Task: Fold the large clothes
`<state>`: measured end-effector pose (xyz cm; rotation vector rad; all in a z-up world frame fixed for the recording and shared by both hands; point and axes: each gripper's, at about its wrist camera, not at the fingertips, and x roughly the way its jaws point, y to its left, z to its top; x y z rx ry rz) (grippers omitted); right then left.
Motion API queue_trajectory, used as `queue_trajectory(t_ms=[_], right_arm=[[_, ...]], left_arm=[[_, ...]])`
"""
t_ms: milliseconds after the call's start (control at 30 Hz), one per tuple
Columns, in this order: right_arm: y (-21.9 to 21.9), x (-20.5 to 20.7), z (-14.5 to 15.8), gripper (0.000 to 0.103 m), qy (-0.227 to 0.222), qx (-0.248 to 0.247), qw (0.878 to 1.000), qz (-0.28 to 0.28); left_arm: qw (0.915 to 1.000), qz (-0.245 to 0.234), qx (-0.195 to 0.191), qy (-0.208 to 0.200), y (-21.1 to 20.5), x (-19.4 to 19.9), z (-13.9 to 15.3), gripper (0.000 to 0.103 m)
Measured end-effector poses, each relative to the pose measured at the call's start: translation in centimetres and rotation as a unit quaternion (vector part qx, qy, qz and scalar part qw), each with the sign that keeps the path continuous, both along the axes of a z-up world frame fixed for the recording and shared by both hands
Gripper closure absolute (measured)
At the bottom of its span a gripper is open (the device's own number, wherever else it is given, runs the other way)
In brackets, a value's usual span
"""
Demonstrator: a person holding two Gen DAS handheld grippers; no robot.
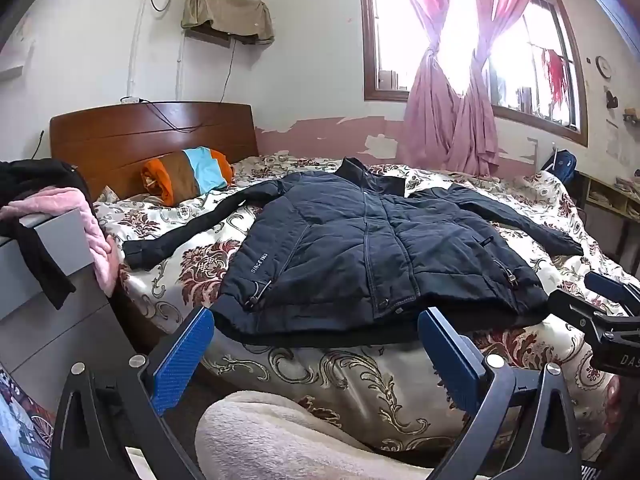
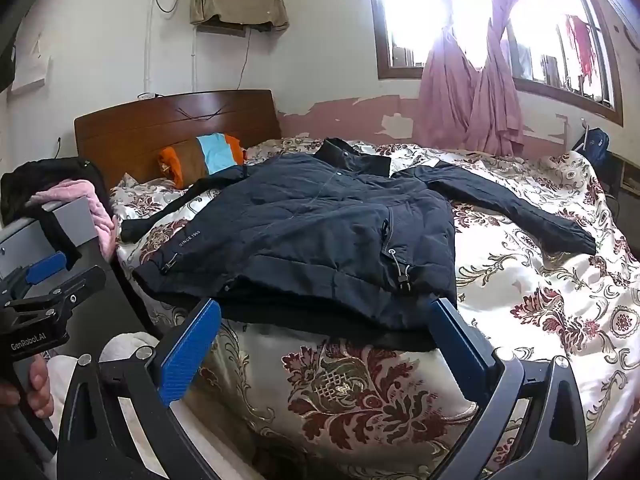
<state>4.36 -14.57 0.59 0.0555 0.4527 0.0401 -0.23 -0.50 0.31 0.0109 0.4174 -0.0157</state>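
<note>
Matt quilted cloth jacket (image 1: 360,248), glossy satin-like bedspread (image 1: 352,372), polished wood headboard (image 1: 152,136), fluffy pink cloth (image 1: 60,200)

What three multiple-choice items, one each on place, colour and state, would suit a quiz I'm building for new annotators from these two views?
1. Where does the dark jacket lie?
A. Spread on the floral bedspread
B. Hung on the window
C. On the floor

2. What colour are the curtains?
A. Green
B. Pink
C. White

3. How do the jaws of the left gripper and the right gripper stand?
A. Both shut on the jacket
B. One open, one shut
C. Both open

Key: 1 A, the jacket lies flat with both sleeves out on the bed. 2 B, knotted pink cloth hangs at the window. 3 C, each view shows its blue pads wide apart, gripping nothing.
</note>
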Motion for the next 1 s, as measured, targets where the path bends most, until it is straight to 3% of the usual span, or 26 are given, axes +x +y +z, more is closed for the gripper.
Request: queue_trajectory(t_ms=[1000], right_arm=[[-0.21, 0.03, -0.09, 0.001, 0.003, 0.001, 1.0, 0.0]], left_arm=[[1.0, -0.002, -0.001, 0.0, -0.01, -0.11, 0.14, 0.0]])
